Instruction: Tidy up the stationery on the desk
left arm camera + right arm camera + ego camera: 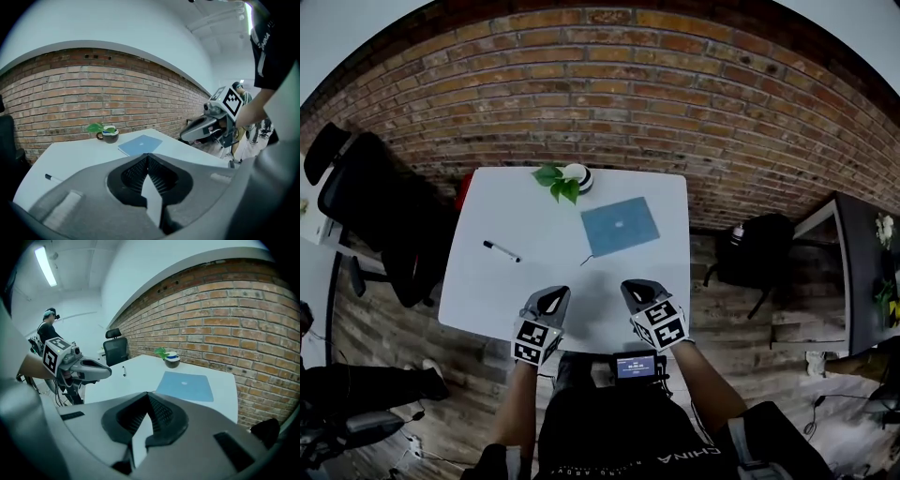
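In the head view, the left gripper [553,296] and the right gripper [637,289] sit side by side over the near edge of the white rectangular bench [478,300]. Both have their fingers closed on nothing. The slim white pen with a black cap [502,251] lies alone on the left half of the bench, far and to the left of the left gripper. Its long axis runs aslant from far left to near right. The flat blue rectangular slab [620,226], a notebook or a slim laptop, lies far of the right gripper, and a dark mug holding a green leafy plant [568,180] stands at the far edge. In the left gripper view, the left gripper [148,158] has its fingers shut and empty. They point toward the blue slab [140,144], with the pen [54,178] well off to their left. In the right gripper view, the right gripper [147,398] is likewise closed and empty. The pen [123,371] lies beyond the left gripper [89,369], so the left hand looks the nearer one for it. It would need to swing left and open its fingers across the barrel.
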